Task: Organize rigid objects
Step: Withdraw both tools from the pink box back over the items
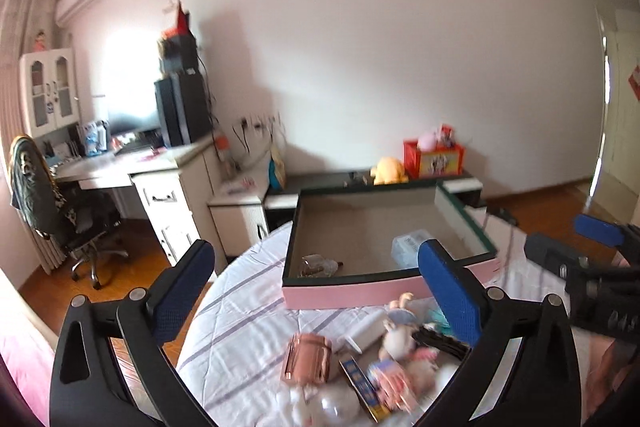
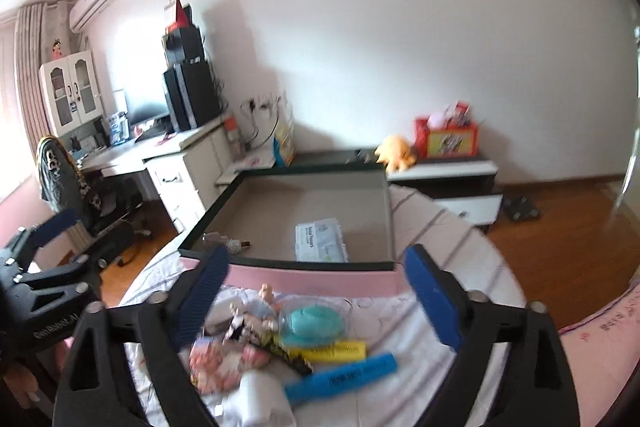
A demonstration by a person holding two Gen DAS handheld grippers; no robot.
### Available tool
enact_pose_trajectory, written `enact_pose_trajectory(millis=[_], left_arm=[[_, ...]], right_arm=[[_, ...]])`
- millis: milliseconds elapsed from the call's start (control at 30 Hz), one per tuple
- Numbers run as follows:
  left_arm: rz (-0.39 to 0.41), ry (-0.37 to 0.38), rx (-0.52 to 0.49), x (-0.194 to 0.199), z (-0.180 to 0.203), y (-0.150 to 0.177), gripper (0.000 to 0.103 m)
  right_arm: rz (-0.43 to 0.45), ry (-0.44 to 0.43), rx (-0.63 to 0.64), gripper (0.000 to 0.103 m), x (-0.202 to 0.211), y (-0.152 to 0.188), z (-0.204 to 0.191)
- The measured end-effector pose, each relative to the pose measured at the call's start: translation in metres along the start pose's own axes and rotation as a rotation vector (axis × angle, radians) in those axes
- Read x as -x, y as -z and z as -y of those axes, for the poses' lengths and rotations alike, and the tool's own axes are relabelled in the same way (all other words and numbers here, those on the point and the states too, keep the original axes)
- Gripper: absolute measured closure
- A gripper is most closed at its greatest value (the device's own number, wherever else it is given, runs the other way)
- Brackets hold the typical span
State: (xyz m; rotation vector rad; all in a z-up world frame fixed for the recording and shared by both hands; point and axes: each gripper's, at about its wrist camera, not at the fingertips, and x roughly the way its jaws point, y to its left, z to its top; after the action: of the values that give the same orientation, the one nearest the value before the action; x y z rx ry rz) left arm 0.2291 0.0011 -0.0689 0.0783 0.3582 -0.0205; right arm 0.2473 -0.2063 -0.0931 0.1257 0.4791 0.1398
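A shallow pink-sided box (image 1: 352,293) (image 2: 312,277) with a dark green rim sits on the bed. Inside lie a white tissue pack (image 2: 320,239) (image 1: 408,247) and a clear wrapped item (image 1: 318,265) (image 2: 230,243). In front is a pile: a rose-gold cup (image 1: 308,355), a doll (image 1: 400,331) (image 2: 256,311), a teal round case (image 2: 314,323), a yellow highlighter (image 2: 332,351), a blue highlighter (image 2: 348,371) and a white object (image 2: 256,399). My left gripper (image 1: 316,287) is open and empty above the pile. My right gripper (image 2: 320,295) is open and empty above it too.
The bed has a white striped cover (image 1: 248,311). A pink pillow (image 2: 600,319) lies at the right. Behind the box stand a low black-and-white cabinet (image 2: 448,171) with a yellow plush (image 2: 396,151) and red box (image 2: 448,139), a desk (image 1: 160,171) and office chair (image 1: 48,199).
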Motion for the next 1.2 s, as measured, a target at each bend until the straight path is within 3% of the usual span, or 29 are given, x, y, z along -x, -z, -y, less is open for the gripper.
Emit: enact_pose_trajectory(millis=[233,467,733,1200], left_arm=[[0.059,-0.009,0.025,0.069,-0.003,0.012,0.0],[0.105,0.01,0.019,0.115,0.002,0.019,0.0],[0.133,0.006,0.016,0.137,0.004,0.021,0.0],[0.098,0.007,0.019,0.131,0.0,0.029,0.0]], right_arm=[[0.102,0.037,0.046,0.0,0.079,0.026,-0.021],[0.143,0.053,0.071,0.0,0.116,0.033,-0.033],[0.192,0.056,0.094,0.0,0.143,0.041,-0.041],[0.159,0.046,0.099,0.0,0.136,0.052,-0.045]])
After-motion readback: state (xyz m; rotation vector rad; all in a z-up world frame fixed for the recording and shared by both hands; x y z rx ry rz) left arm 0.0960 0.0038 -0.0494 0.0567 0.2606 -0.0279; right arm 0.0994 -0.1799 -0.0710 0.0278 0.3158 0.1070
